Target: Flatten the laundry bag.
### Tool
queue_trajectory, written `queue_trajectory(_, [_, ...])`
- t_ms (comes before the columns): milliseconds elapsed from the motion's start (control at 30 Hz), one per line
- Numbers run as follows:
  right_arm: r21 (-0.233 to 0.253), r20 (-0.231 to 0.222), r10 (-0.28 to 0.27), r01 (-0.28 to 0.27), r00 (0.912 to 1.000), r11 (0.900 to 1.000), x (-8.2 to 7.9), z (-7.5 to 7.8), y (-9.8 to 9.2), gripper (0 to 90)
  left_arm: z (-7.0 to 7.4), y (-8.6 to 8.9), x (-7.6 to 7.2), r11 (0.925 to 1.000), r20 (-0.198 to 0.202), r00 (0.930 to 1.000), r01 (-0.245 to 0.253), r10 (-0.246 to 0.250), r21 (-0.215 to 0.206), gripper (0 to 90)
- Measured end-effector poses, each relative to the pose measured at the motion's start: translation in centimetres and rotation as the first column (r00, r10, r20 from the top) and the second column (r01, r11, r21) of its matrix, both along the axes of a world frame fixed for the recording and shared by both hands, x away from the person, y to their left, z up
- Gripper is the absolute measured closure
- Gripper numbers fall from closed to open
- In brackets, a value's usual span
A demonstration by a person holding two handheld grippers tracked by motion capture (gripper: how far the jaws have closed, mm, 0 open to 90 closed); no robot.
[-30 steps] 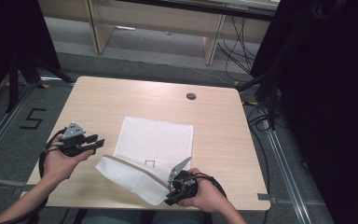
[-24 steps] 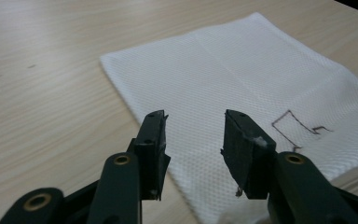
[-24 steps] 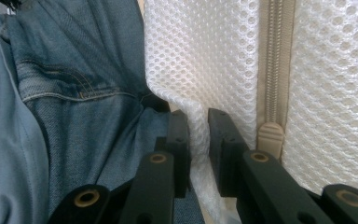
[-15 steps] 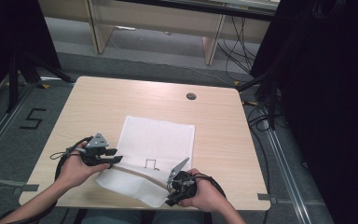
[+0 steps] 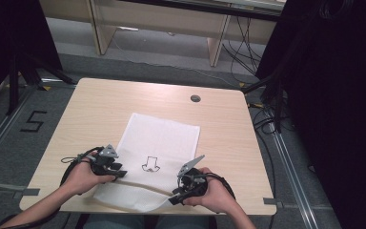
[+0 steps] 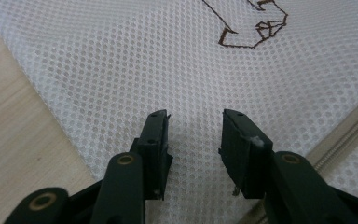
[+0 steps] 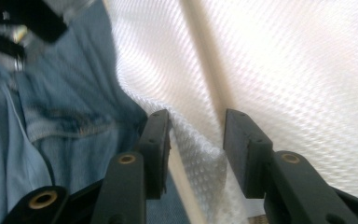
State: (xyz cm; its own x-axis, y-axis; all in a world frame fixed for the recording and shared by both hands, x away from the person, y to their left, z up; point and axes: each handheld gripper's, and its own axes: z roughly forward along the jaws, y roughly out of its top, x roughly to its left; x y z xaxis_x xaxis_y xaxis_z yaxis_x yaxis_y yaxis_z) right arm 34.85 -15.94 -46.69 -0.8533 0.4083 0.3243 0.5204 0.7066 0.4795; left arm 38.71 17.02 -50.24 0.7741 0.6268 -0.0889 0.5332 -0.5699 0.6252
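The light wooden table (image 5: 100,109) carried a white rectangular mesh laundry bag (image 5: 164,138), whose near zipped edge ran between the parted jaws of the right gripper (image 7: 193,135), ungripped, while the left gripper (image 6: 193,126) hovered released directly over its brown embroidered motif (image 6: 251,23).

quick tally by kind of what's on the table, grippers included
white mesh bag: 1
grippers: 2, the left gripper and the right gripper
round cable port in the table: 1
total: 4
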Motion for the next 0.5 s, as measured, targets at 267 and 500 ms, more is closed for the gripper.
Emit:
queue_trajectory(267, [0.166,0.012,-0.112,0.108,0.9936,0.980,1.1,1.7,-2.1,59.1,-0.1,-0.1,-0.1,0.9999,0.003,0.9999,-0.012,0.012,-0.002,60.2])
queue_trajectory(500, [0.064,0.056,-0.237,0.233,0.9700,0.970,1.8,0.8,-3.0,73.8,-0.2,-0.2,0.0,0.9994,-0.015,0.9996,-0.022,0.022,-0.028,58.1])
